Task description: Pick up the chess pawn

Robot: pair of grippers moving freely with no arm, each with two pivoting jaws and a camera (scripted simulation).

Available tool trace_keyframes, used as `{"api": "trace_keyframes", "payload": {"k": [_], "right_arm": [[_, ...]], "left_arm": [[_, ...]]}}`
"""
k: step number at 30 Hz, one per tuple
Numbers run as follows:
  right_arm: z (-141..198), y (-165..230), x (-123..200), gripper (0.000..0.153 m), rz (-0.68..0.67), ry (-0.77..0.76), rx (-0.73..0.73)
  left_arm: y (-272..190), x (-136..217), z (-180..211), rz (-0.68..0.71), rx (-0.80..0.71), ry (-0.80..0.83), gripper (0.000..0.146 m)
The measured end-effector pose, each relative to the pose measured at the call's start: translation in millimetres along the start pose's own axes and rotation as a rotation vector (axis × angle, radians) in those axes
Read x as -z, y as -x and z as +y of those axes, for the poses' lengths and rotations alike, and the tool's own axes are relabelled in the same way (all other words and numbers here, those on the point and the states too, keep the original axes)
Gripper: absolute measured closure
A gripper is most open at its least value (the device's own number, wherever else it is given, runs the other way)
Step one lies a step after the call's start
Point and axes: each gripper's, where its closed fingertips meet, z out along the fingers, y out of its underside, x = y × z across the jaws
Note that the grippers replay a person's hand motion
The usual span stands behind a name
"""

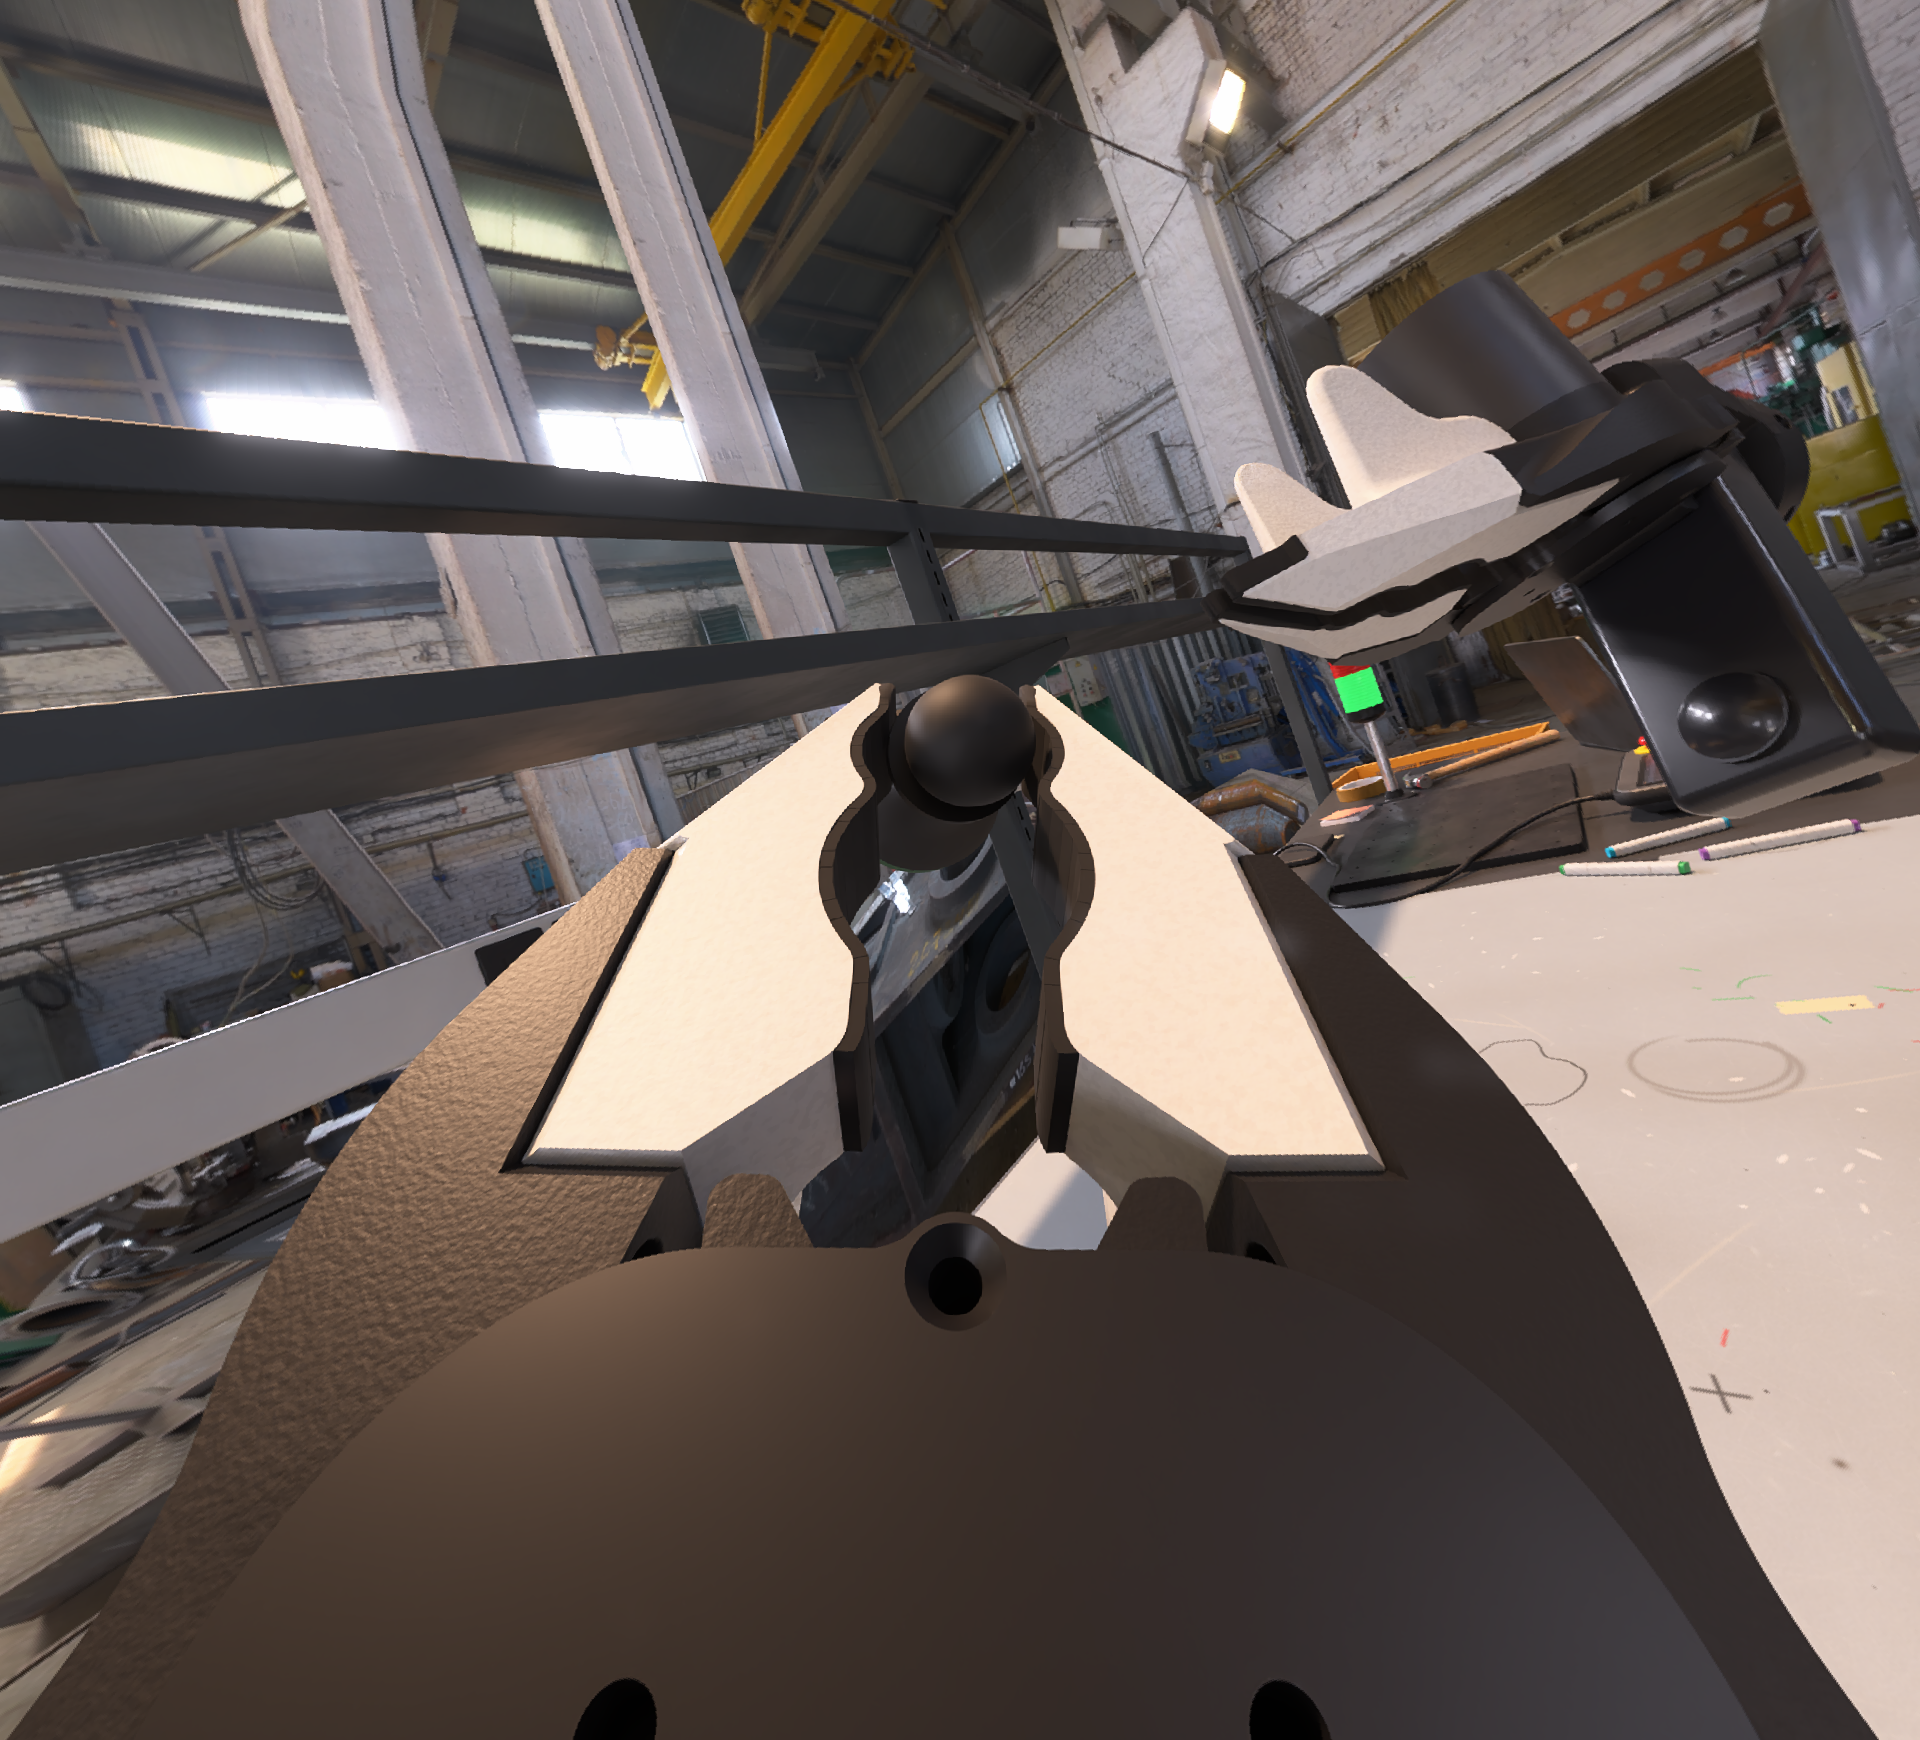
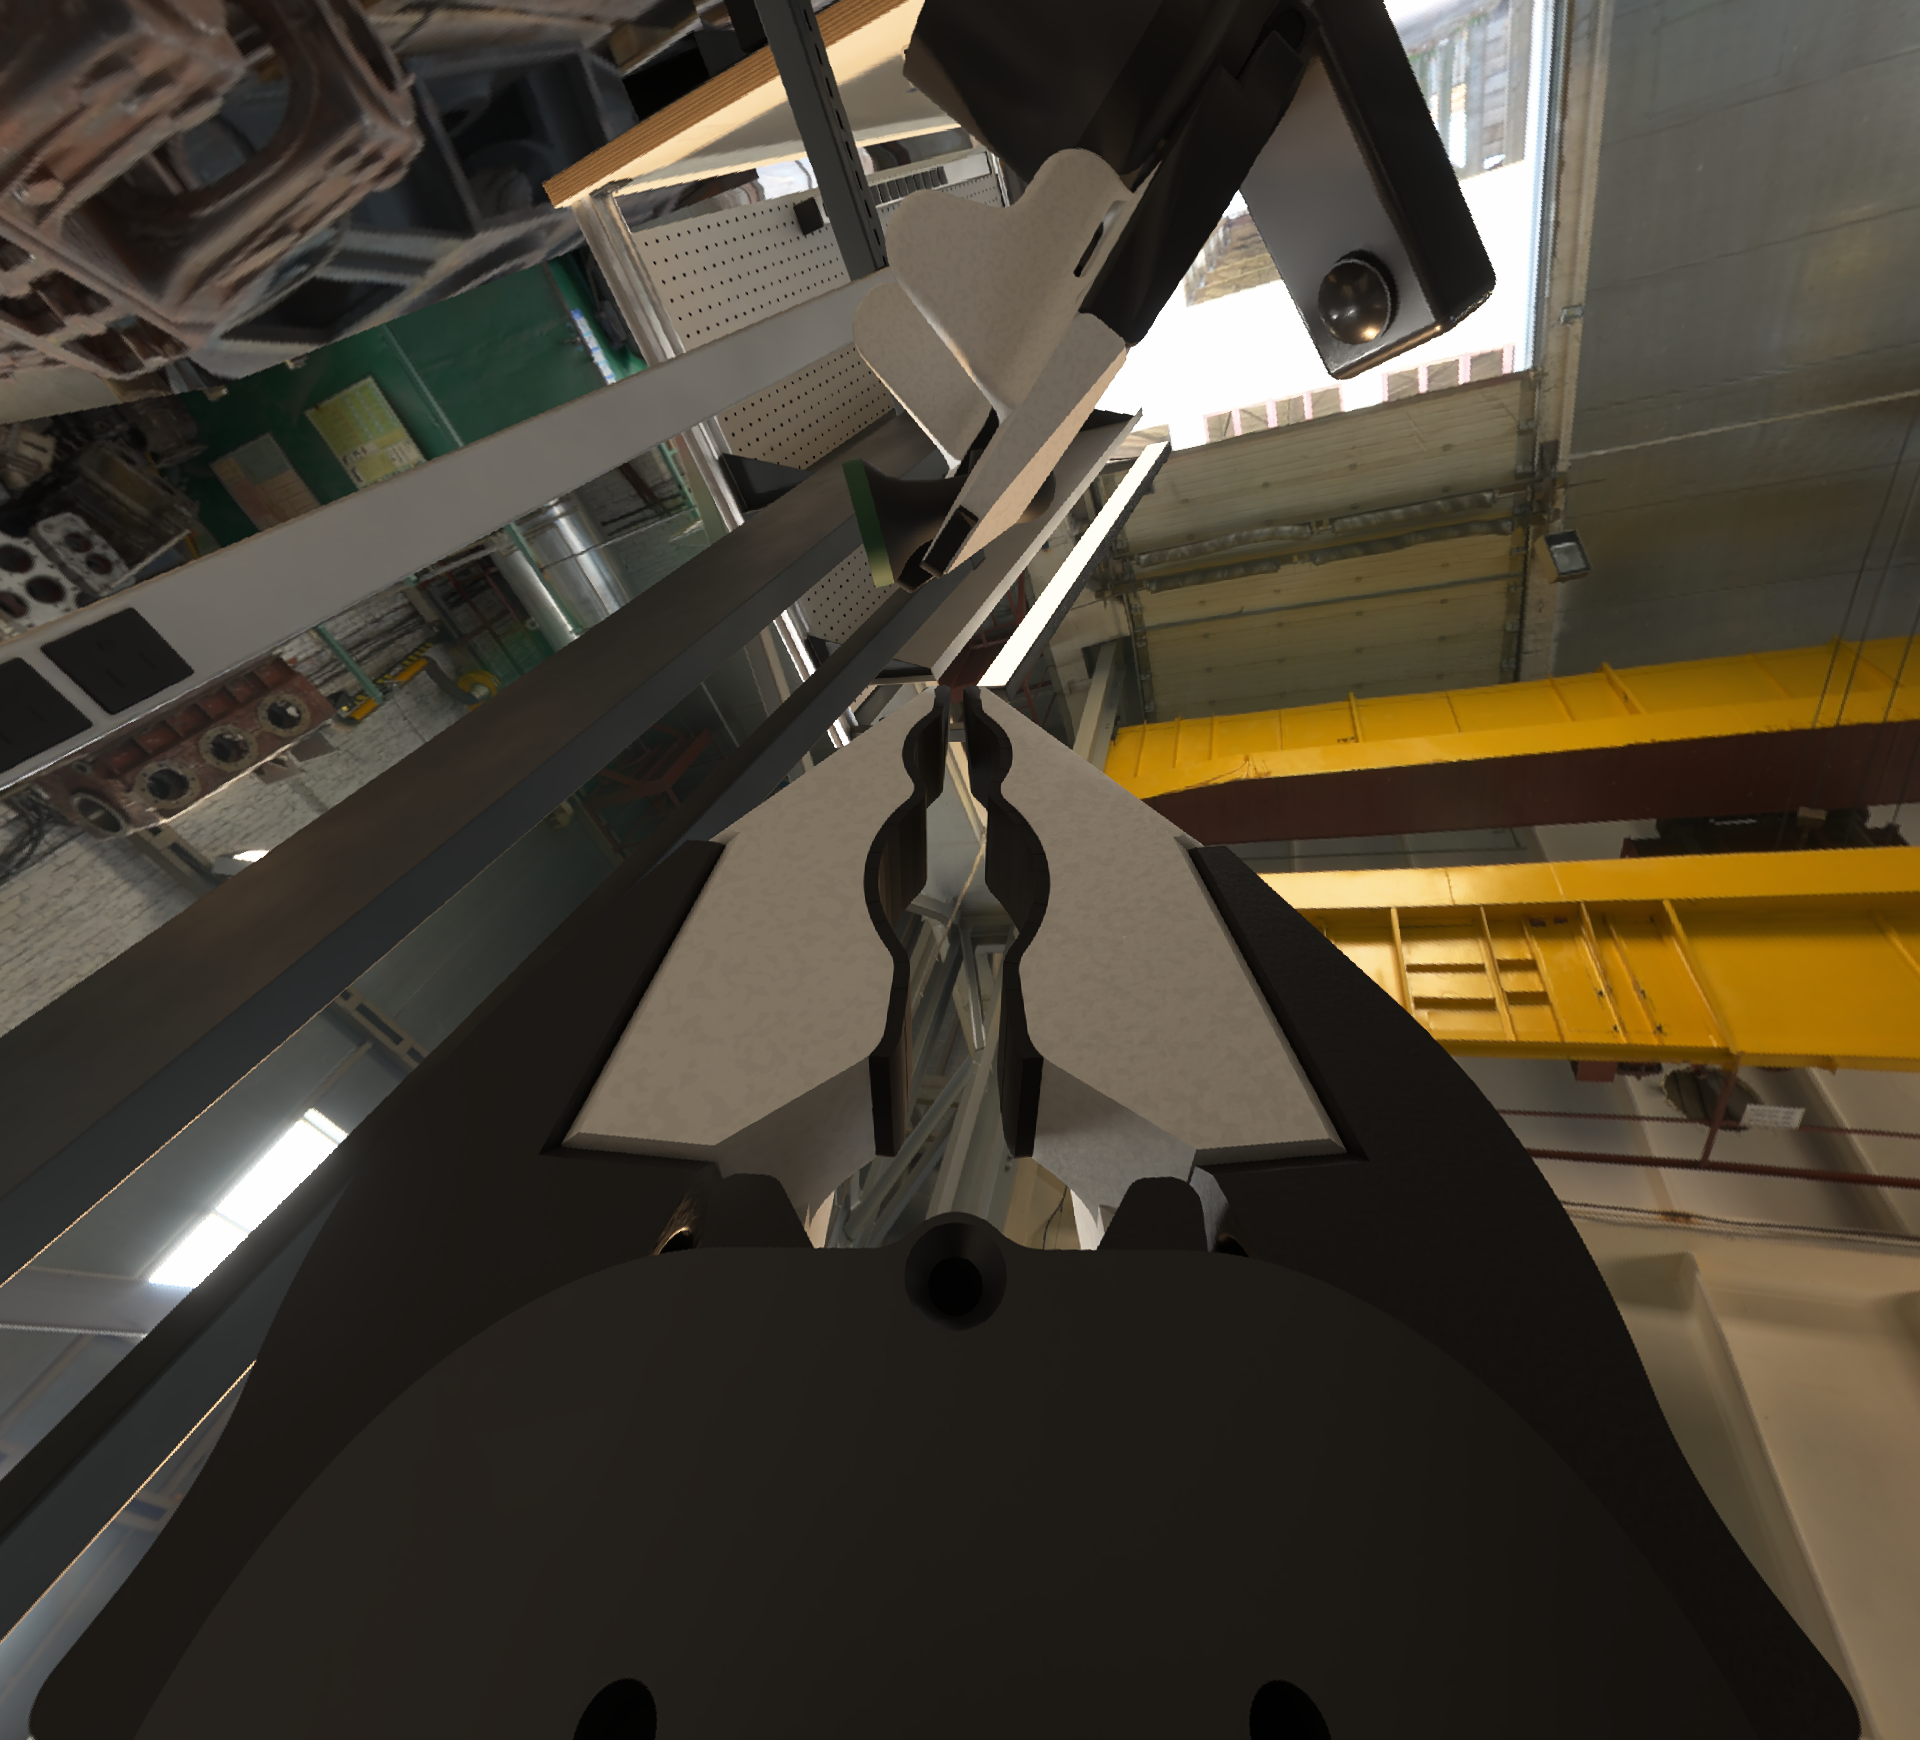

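Note:
A black chess pawn (image 1: 966, 740) with a round head sits between the fingertips of my left gripper (image 1: 961, 703), which is shut on it and holds it up off the white table (image 1: 1662, 1171). In the right wrist view the pawn (image 2: 904, 495) shows its dark body and green base in the left gripper (image 2: 940, 552) at the upper middle. My right gripper (image 2: 958, 698) is shut and empty, pointing upward. It also shows in the left wrist view (image 1: 1340, 589) at the right, above the table and apart from the pawn.
Coloured markers (image 1: 1714, 843) and a black mat (image 1: 1455, 838) lie at the table's far side. A signal light with a green segment (image 1: 1356, 688) stands behind. Dark frame bars (image 1: 520, 485) cross above the table's left side.

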Motion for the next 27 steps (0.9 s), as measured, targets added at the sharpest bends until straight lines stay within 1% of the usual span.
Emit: {"api": "trace_keyframes", "payload": {"k": [21,27], "right_arm": [[-1,10,-2,0.150,-0.038,0.017,0.072],[1,14,-3,0.150,-0.056,0.029,0.039]], "left_arm": [[8,-3,1,-0.037,0.033,0.020,0.123],[11,-7,0,-0.038,0.029,0.032,0.123]]}}
